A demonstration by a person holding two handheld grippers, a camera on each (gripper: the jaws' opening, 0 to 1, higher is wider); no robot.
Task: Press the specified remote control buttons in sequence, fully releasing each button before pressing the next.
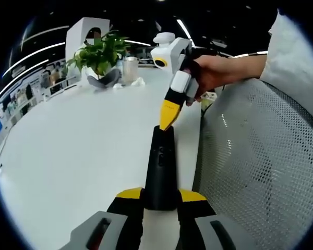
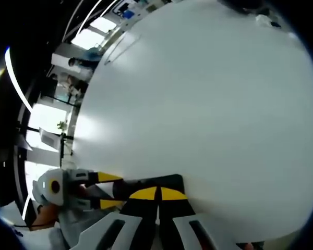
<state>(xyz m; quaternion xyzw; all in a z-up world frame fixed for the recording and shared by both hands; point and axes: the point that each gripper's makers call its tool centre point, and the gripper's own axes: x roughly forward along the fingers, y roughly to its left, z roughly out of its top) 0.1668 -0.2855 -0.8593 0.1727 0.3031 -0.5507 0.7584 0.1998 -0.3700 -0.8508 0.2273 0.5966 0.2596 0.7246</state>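
A slim black remote control (image 1: 159,156) stands between the yellow-tipped jaws of my left gripper (image 1: 160,194), which is shut on its lower end. In the left gripper view a hand (image 1: 219,70) holds my right gripper (image 1: 167,119) coming down from the upper right. Its yellow tips are shut together and touch the remote's far end. In the right gripper view my right gripper (image 2: 158,194) shows its tips closed side by side over the black remote (image 2: 146,183), and the left gripper (image 2: 112,190) reaches in from the left, clamped on the remote.
A white table (image 1: 68,146) spreads to the left, with a potted plant (image 1: 99,54) and a pale cup (image 1: 129,70) at its far end. A grey mesh chair back (image 1: 261,166) stands close on the right. The same white table (image 2: 208,104) lies ahead in the right gripper view.
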